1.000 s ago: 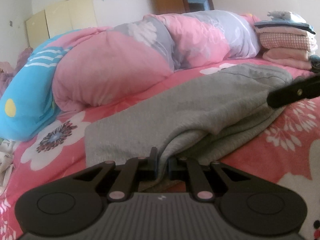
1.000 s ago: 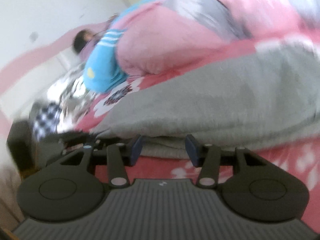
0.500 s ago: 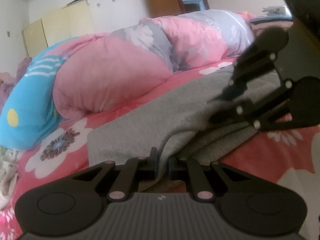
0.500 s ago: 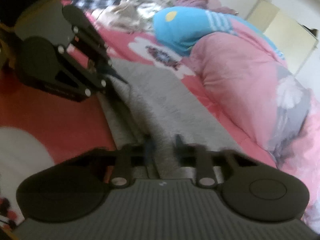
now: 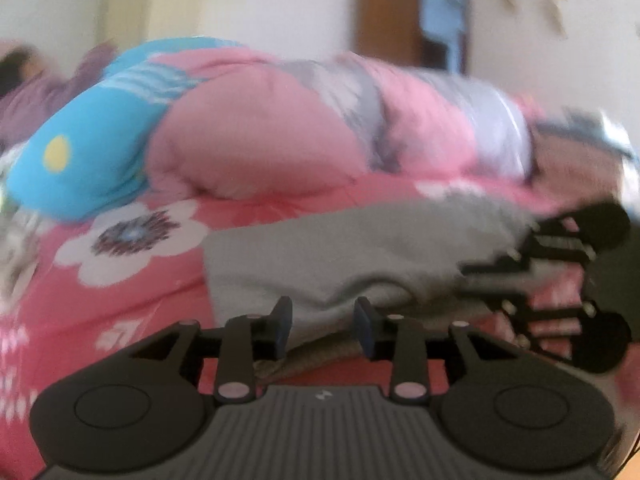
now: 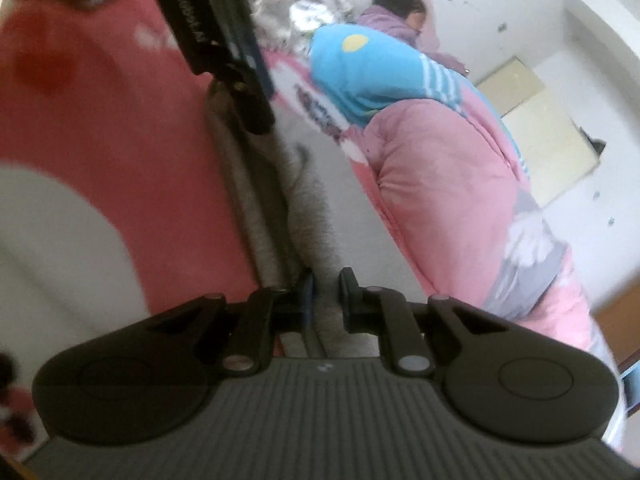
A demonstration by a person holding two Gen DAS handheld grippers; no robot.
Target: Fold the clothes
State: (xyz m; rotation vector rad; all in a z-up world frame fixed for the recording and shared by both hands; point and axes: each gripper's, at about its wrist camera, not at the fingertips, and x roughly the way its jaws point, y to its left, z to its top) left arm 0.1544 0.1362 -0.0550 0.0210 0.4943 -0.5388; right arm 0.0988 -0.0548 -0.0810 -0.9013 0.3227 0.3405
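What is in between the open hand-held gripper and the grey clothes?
Nothing visible. The left hand-held gripper, its jaws just opened, sits right at the grey garment's folded edge. The right hand-held gripper pinches that garment.

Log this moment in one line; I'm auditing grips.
left gripper: just opened, off grey garment | right gripper: shut on grey garment | bed

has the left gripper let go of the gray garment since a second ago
Yes. The left gripper has just been opening; its fingers now stand apart beside the gray garment, where they were pinched on its fold. It has also drawn back from the pink quilt.
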